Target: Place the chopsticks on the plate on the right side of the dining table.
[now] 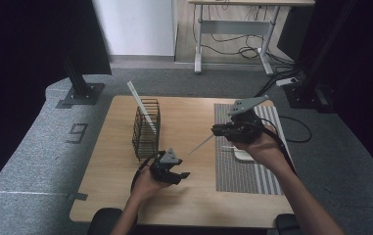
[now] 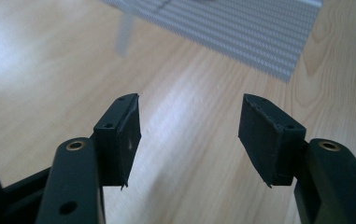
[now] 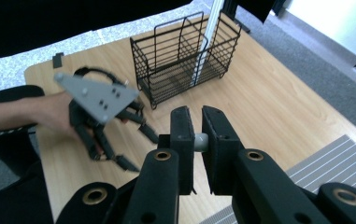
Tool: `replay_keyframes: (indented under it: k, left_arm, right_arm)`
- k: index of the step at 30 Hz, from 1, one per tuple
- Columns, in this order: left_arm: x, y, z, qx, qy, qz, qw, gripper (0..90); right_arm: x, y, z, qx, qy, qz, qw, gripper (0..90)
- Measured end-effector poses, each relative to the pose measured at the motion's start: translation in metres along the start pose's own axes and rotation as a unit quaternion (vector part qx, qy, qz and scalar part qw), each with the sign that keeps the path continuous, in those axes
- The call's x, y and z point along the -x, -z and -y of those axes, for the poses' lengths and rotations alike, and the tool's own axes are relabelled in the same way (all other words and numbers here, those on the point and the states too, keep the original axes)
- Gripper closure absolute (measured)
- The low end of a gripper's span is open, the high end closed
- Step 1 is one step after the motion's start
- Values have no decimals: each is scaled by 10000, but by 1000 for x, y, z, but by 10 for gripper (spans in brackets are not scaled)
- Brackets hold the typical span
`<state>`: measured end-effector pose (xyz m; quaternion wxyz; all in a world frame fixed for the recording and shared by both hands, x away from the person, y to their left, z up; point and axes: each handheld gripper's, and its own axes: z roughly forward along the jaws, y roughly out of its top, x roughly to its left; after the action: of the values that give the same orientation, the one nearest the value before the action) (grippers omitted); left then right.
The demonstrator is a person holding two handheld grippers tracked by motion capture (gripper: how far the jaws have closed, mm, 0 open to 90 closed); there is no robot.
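One slim white stick (image 1: 201,144), clamped in right hand-held gripper (image 3: 197,140)

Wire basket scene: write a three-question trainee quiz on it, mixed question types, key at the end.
1. True or false: the right gripper is shut on a thin white utensil.
2. What stands leaning inside the black wire basket?
A. a white stick-like utensil
B. a sponge
C. a cup
3. In the left gripper view, what lies between the jaws of the left gripper?

Key:
1. True; the handle shows clamped between the pads in the right gripper view.
2. A; the white stick-like utensil leans out past the rim.
3. Nothing; the jaws stand apart over the bare wooden table.
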<state>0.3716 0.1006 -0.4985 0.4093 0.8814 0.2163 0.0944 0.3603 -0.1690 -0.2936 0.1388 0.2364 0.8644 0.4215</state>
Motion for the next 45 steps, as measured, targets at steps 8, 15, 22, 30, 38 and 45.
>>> replay_keyframes:
  k: [8,15,22,30,38,45]
  left_arm:
    - [-5,-6,-22,543,10,253,9982,437]
    - [0,-12,-34,739,-228,520,9957,611]
    - [3,-16,-32,632,-290,654,9954,775]
    - [10,-17,-30,582,-661,719,9935,838]
    - [14,-20,-29,322,-656,848,9937,857]
    - [13,-15,-22,265,-570,871,9942,857]
  right_arm:
    - [1,0,10,-69,-120,-193,9997,821]
    - [0,-7,13,-125,-161,-366,9991,822]
    - [0,-10,13,-128,-203,-474,9986,822]
    - [3,-12,15,-137,-251,-376,9989,792]
    - [-7,-28,22,-341,132,533,9979,570]
    - [-10,-42,31,-115,33,1034,9946,372]
